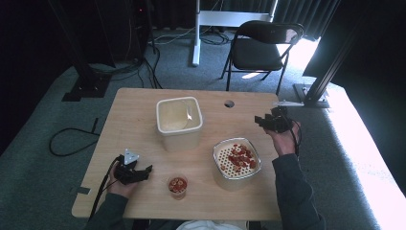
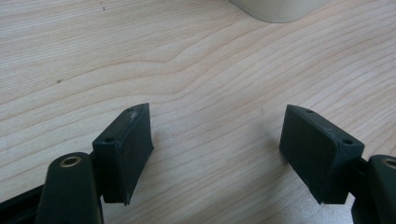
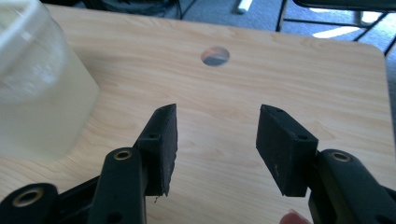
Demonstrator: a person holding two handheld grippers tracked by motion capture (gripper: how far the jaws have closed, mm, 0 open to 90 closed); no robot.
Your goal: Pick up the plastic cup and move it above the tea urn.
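Note:
My left gripper [image 1: 145,170] rests low at the table's front left, jaws open over bare wood [image 2: 217,140], pointing toward a small clear cup of red pieces [image 1: 177,185]. My right gripper [image 1: 260,120] is held at the right side of the table, pointing left, jaws open with nothing between them [image 3: 217,140]. A white square tub [image 1: 179,122] stands mid-table, and its translucent wall [image 3: 37,84] shows at the left of the right gripper view. A white bowl with a perforated insert [image 1: 236,160] holds red pieces and sits in front of the right gripper.
A round cable hole [image 1: 229,103] pierces the wooden table [image 1: 134,120] near its far edge, seen ahead of the right jaws [image 3: 215,55]. A black folding chair [image 1: 261,48] stands beyond the table on the carpet. The tub's base [image 2: 280,9] edges the left gripper view.

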